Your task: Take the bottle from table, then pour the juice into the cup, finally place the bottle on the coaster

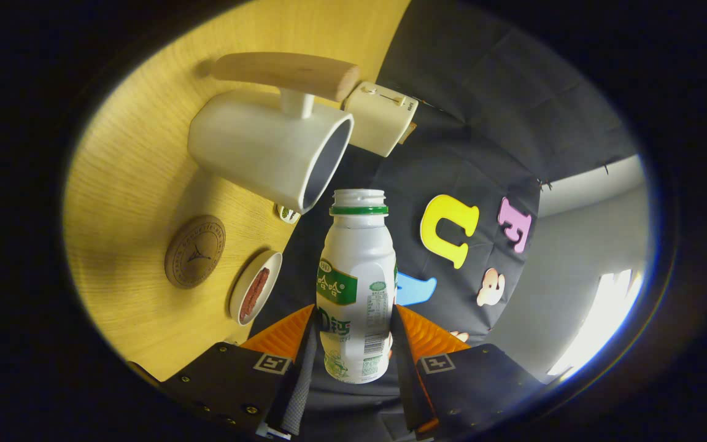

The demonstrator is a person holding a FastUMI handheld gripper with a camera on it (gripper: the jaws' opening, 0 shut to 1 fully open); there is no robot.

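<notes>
between the gripper (pixel 353 334) fingers sits the clamped, uncapped white bottle (pixel 356 282), green-labelled.

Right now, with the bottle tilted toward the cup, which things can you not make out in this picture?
- Juice level: the bottle, gripped by the gripper, is opaque white.
- Cup inside: dark and seen at an angle, so its contents are unclear.
- Coaster engraving: too small to read.
- Small dish: its reddish content is too small to identify.
- Pale box: partly behind the cup's wooden handle.
</notes>
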